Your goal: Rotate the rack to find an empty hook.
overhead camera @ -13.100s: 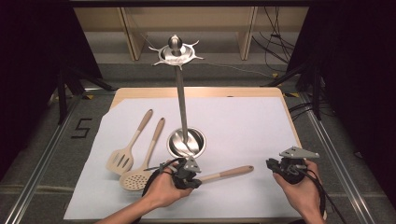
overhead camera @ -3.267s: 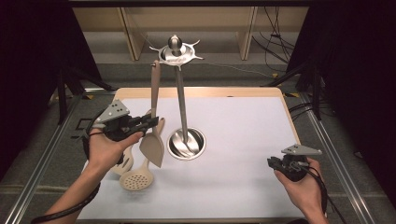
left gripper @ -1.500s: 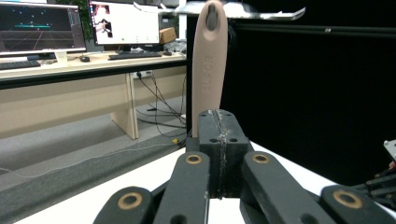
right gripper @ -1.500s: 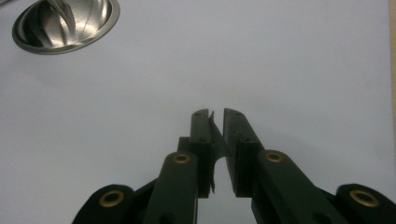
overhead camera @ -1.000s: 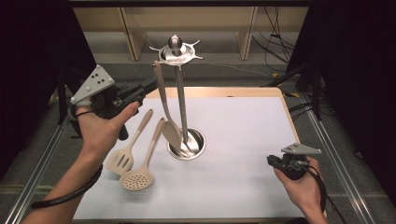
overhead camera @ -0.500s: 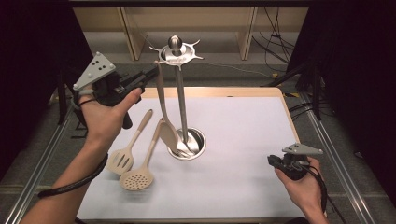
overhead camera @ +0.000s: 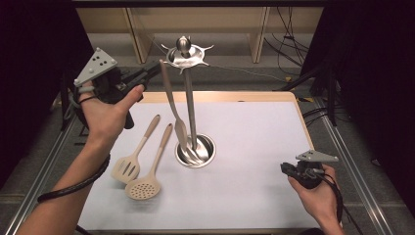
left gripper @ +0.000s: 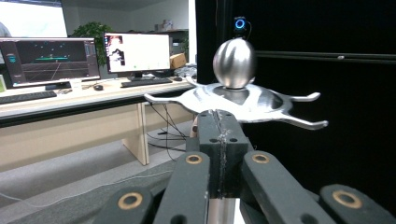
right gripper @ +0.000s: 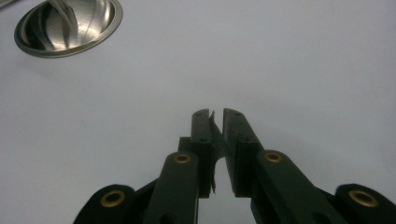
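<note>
While your left gripper hangs raised in the upper left of the high view, its jaws pinch the top of a wooden-handled utensil beside the crown of the steel utensil stand. That stand is the tallest thing on the white mat and rises through the middle of the frame. The utensil slants down from the jaws, just left of the pole, and its lower end sits above or inside the stand's round base bowl; whether it touches the bowl cannot be told. In the left gripper view, the jaws are pressed together with the handle's tip just past them, directly in front of the stand's hooked top plate and ball finial.

To the left of the bowl, a slotted turner and a perforated skimmer lie flat on the mat, side by side with their handles pointing up the frame.

At the lower right, your right gripper rests low over the mat, well apart from the stand. In the right gripper view, its jaws stand nearly together on nothing, with the bowl's rim at the upper left.
</note>
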The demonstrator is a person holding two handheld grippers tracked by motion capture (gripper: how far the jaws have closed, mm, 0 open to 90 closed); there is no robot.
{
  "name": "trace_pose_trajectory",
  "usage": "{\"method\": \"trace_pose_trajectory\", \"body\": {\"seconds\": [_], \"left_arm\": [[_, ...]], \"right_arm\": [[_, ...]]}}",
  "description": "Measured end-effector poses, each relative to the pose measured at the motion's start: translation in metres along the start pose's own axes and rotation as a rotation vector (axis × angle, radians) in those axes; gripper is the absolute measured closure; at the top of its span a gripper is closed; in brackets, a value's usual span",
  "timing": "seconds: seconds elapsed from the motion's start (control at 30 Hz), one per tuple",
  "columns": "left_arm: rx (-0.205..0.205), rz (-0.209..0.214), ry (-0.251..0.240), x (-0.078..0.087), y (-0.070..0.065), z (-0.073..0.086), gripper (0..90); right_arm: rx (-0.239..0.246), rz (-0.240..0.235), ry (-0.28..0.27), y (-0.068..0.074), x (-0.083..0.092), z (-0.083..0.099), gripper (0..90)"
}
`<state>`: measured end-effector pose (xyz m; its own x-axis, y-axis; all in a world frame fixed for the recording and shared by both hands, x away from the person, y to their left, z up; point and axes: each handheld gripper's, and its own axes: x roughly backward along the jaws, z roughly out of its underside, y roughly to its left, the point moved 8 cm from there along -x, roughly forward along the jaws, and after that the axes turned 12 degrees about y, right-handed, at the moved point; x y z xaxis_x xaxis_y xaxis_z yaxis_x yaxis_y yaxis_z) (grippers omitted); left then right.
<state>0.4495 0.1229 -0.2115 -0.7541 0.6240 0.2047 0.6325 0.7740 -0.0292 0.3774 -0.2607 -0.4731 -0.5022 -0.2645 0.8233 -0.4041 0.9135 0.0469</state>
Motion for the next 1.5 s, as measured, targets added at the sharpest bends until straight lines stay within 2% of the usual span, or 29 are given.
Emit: {"method": "trace_pose_trajectory", "body": {"seconds": [0.07, 0.1, 0.17, 0.3, 0.37, 0.4, 0.43, 0.47, 0.5, 0.57, 0.7, 0.73, 0.77, 0.83, 0.87, 0.9, 0.97, 1.03, 1.07, 1.1, 1.13, 1.17, 1.2, 1.23, 1.27, 1.33, 1.4, 1.43, 1.5], "left_arm": [[0.004, -0.011, 0.005, -0.002, 0.005, 0.0, 89.5], [0.009, -0.014, 0.006, -0.004, 0.007, -0.001, 89.4], [0.004, -0.026, 0.012, -0.006, 0.01, -0.001, 89.4], [-0.006, -0.039, 0.021, -0.01, 0.015, -0.002, 89.2], [-0.008, -0.039, 0.015, -0.008, 0.015, -0.001, 88.6], [-0.012, -0.043, 0.019, -0.007, 0.015, 0.001, 86.3], [-0.02, -0.05, 0.028, -0.004, 0.016, 0.006, 83.1], [-0.027, -0.055, 0.038, -0.003, 0.016, 0.01, 80.0], [-0.031, -0.064, 0.057, 0.0, 0.018, 0.018, 76.8], [-0.011, -0.078, 0.104, 0.005, 0.024, 0.036, 70.8], [0.025, -0.118, 0.207, 0.019, 0.043, 0.081, 65.1], [0.043, -0.135, 0.243, 0.024, 0.05, 0.097, 64.5], [0.054, -0.142, 0.264, 0.027, 0.054, 0.106, 63.3], [0.11, -0.165, 0.341, 0.036, 0.068, 0.135, 61.3], [0.121, -0.176, 0.374, 0.039, 0.072, 0.146, 59.6], [0.135, -0.187, 0.411, 0.042, 0.078, 0.16, 59.0], [0.184, -0.191, 0.502, 0.051, 0.091, 0.193, 56.4], [0.218, -0.214, 0.559, 0.058, 0.102, 0.218, 54.4], [0.177, -0.197, 0.578, 0.061, 0.109, 0.227, 53.6], [0.229, -0.214, 0.579, 0.063, 0.111, 0.236, 53.3], [0.203, -0.204, 0.592, 0.065, 0.116, 0.242, 52.4], [0.261, -0.22, 0.608, 0.068, 0.117, 0.252, 51.8], [0.25, -0.208, 0.633, 0.071, 0.12, 0.26, 51.0], [0.261, -0.21, 0.638, 0.071, 0.121, 0.265, 50.1], [0.291, -0.211, 0.656, 0.073, 0.12, 0.274, 49.6], [0.365, -0.221, 0.682, 0.075, 0.117, 0.284, 49.4], [0.367, -0.217, 0.719, 0.078, 0.117, 0.293, 49.1], [0.387, -0.217, 0.722, 0.078, 0.117, 0.297, 49.2], [0.401, -0.201, 0.762, 0.08, 0.116, 0.304, 49.3]], "right_arm": [[-0.011, -0.007, -0.006, 0.001, 0.0, 0.0, 83.1], [0.023, 0.003, -0.013, -0.002, -0.002, 0.0, 83.1], [-0.015, -0.011, -0.004, 0.001, 0.0, 0.0, 83.1], [0.03, 0.018, -0.027, -0.003, -0.002, -0.001, 83.1], [-0.008, -0.004, -0.01, 0.0, 0.0, -0.001, 83.0], [-0.005, -0.003, -0.013, 0.0, 0.0, -0.001, 82.9], [0.0, 0.003, -0.012, -0.001, 0.001, 0.0, 82.9], [0.043, 0.013, -0.033, -0.004, 0.0, -0.002, 82.7], [0.052, 0.014, -0.033, -0.005, 0.0, -0.001, 82.6], [-0.018, -0.009, -0.013, 0.0, 0.003, 0.001, 82.4], [-0.004, 0.004, -0.021, -0.002, 0.002, 0.001, 82.0], [0.04, 0.012, -0.027, -0.005, 0.001, 0.0, 82.0], [0.017, 0.008, -0.023, -0.003, 0.002, 0.0, 81.9], [0.024, 0.013, -0.009, -0.002, 0.003, 0.0, 81.7], [0.023, 0.003, -0.017, 0.0, 0.002, 0.0, 81.6], [-0.008, 0.0, 0.003, 0.003, 0.003, 0.001, 81.5], [0.028, 0.005, -0.013, 0.002, 0.002, 0.001, 81.3], [0.004, 0.004, -0.006, 0.003, 0.002, 0.001, 81.2], [0.001, 0.0, -0.003, 0.004, 0.002, 0.001, 81.2], [0.041, 0.001, -0.01, 0.001, 0.0, 0.001, 81.1], [-0.002, 0.002, 0.009, 0.004, 0.001, 0.002, 81.0], [0.013, 0.008, 0.008, 0.003, 0.001, 0.002, 81.0], [0.011, 0.005, 0.009, 0.004, 0.001, 0.002, 80.9], [0.011, 0.005, 0.01, 0.004, 0.001, 0.002, 80.8], [0.023, 0.011, 0.006, 0.002, 0.001, 0.001, 80.8], [0.012, 0.007, 0.011, 0.003, 0.001, 0.002, 80.8], [0.008, 0.003, -0.001, 0.003, -0.001, 0.001, 80.6], [0.003, 0.004, 0.001, 0.003, 0.0, 0.001, 80.6], [0.006, 0.003, 0.011, 0.003, 0.0, 0.002, 80.5]]}}
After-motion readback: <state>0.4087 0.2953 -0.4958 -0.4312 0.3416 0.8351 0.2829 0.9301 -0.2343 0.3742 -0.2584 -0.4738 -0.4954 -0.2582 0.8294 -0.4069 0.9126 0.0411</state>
